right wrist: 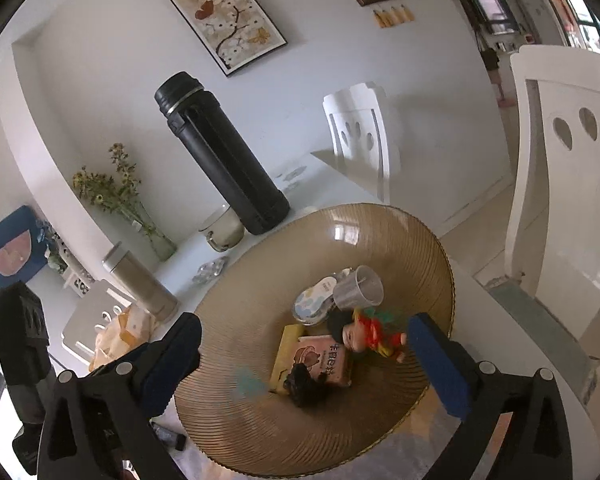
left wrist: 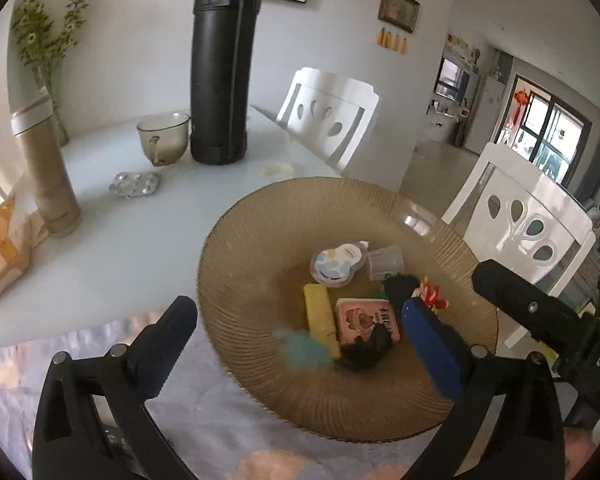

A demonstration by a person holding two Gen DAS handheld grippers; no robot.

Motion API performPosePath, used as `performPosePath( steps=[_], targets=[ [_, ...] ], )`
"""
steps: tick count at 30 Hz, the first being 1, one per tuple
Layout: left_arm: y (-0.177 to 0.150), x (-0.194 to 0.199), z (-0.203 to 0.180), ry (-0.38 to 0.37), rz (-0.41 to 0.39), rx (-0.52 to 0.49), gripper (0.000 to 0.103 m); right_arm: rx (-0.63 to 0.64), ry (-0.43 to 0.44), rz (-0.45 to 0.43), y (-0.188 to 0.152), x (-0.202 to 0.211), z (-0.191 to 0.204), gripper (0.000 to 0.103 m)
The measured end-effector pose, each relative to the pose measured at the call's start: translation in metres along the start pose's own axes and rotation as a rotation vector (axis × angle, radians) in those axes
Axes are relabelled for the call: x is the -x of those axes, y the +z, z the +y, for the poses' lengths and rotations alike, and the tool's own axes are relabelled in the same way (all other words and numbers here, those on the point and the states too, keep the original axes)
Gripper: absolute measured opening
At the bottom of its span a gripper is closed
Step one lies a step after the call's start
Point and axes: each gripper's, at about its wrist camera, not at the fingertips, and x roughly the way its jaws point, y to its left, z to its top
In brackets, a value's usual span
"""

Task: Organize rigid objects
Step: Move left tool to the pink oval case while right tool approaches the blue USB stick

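An amber ribbed glass bowl (left wrist: pixel 240 248) (right wrist: pixel 380 232) stands on the white table. In it lie a yellow block (left wrist: pixel 320 316) (right wrist: pixel 286 344), a pink cartoon box (left wrist: pixel 364 320) (right wrist: pixel 324 360), a round white case (left wrist: pixel 334 264) (right wrist: pixel 312 300), a small clear cup (left wrist: pixel 385 262) (right wrist: pixel 358 288), a doll in red and green (right wrist: pixel 364 332) and a black fuzzy lump (left wrist: pixel 364 352) (right wrist: pixel 306 388). My left gripper (left wrist: pixel 300 344) hangs open over the bowl's near side, holding nothing. My right gripper (right wrist: pixel 308 360) is open above the bowl as well, with nothing between its pads.
Behind the bowl stand a tall black thermos (left wrist: pixel 220 76) (right wrist: pixel 224 160), a glass mug (left wrist: pixel 164 136), a beige flask (left wrist: pixel 46 172) and a foil blister pack (left wrist: pixel 134 186). White chairs (left wrist: pixel 328 112) (left wrist: pixel 520 216) line the far edge. A patterned cloth (left wrist: pixel 100 340) covers the near side.
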Motion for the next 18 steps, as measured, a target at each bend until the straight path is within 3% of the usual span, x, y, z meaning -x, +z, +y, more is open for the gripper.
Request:
performPosePath(
  steps=[18],
  targets=[
    [-0.006,0.041,0.044,0.081,-0.025,0.020,0.103,0.084,0.023,0.013,-0.011,-0.003,0.031,0.103]
  ],
)
